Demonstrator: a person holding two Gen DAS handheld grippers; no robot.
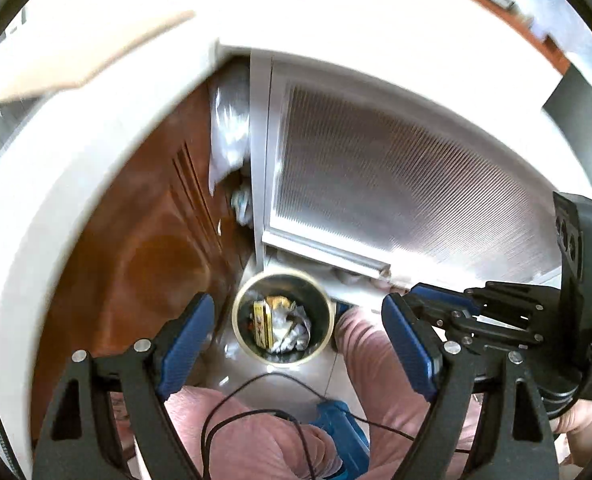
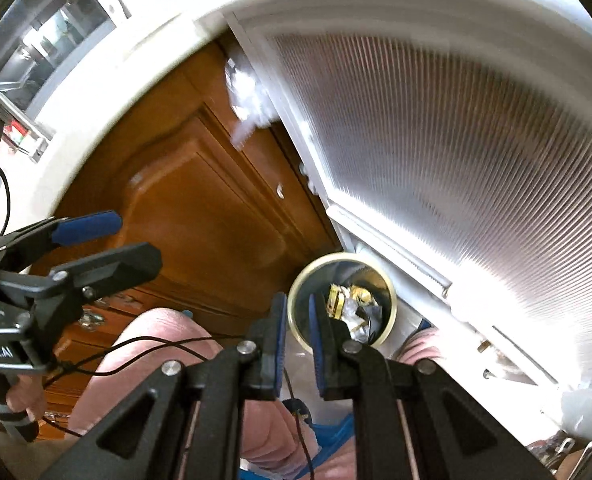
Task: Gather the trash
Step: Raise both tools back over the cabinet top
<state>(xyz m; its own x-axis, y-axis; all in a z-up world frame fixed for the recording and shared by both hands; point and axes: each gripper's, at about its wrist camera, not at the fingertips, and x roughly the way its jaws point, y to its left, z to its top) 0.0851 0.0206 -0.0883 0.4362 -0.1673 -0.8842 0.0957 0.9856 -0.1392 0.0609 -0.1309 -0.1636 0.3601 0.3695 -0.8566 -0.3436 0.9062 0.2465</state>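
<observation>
A round trash bin (image 1: 240,334) with a cream rim and metal inside stands on the floor far below. It holds a yellow packet (image 1: 260,322) and crumpled wrappers (image 1: 291,330). My left gripper (image 1: 298,302) hangs high over the bin, open wide, with nothing between its blue pads. In the right wrist view the bin (image 2: 390,300) lies just beyond my right gripper (image 2: 298,314), whose pads are almost together and hold nothing. The left gripper (image 2: 139,236) also shows at the left there, and the right gripper (image 1: 420,294) at the right of the left wrist view.
A brown wooden cabinet door (image 1: 147,264) is left of the bin, and a white door with ribbed glass (image 1: 396,184) is to its right. A clear plastic bag (image 1: 227,128) is wedged between them. A person's pink-trousered legs (image 1: 251,432), a blue slipper (image 1: 338,420) and a black cable (image 1: 231,396) are below.
</observation>
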